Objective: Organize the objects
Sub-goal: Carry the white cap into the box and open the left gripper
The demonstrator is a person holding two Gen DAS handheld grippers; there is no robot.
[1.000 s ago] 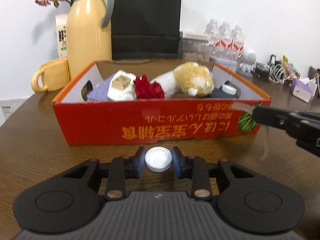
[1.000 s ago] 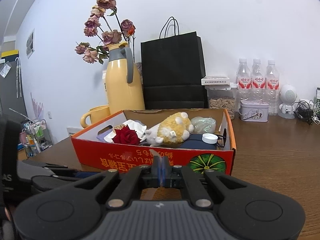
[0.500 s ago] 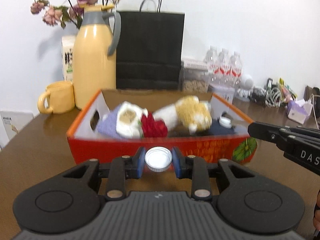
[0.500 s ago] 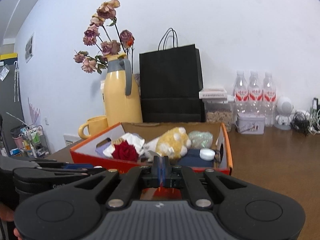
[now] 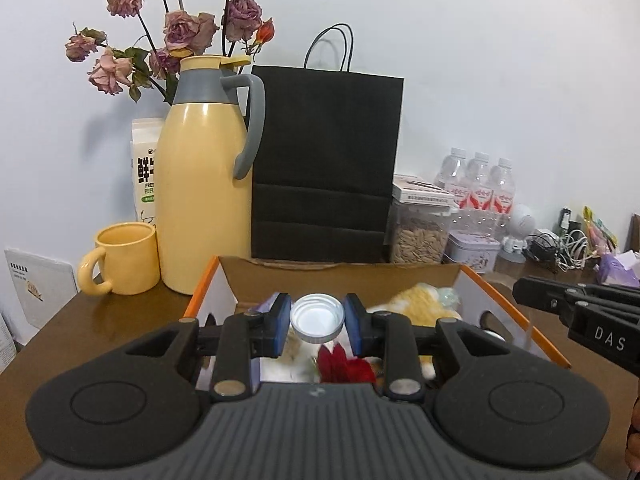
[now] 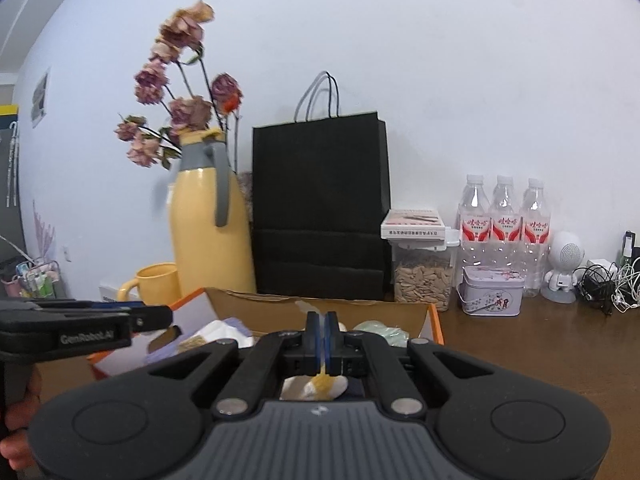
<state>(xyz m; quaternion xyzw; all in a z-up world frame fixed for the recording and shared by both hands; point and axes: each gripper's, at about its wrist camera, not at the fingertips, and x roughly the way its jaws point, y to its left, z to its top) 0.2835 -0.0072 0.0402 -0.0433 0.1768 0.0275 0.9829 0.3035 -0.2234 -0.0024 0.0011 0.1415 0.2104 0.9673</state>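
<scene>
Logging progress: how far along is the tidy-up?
Done: plush toy and red rose lie in the orange cardboard box. In hand: left gripper holds a white bottle cap over the box. Left: drop it. Right gripper is shut.

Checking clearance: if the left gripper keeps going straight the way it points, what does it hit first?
Probably the cardboard box's far wall, or the plush toy inside. The left gripper, holding the white cap, points slightly down over the box. Depth is unclear.

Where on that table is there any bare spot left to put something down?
Bare wood shows right of the box, in front of the tin, and left of the box, in front of the mug. The back edge is crowded: jug, black bag, bottles, cables.
</scene>
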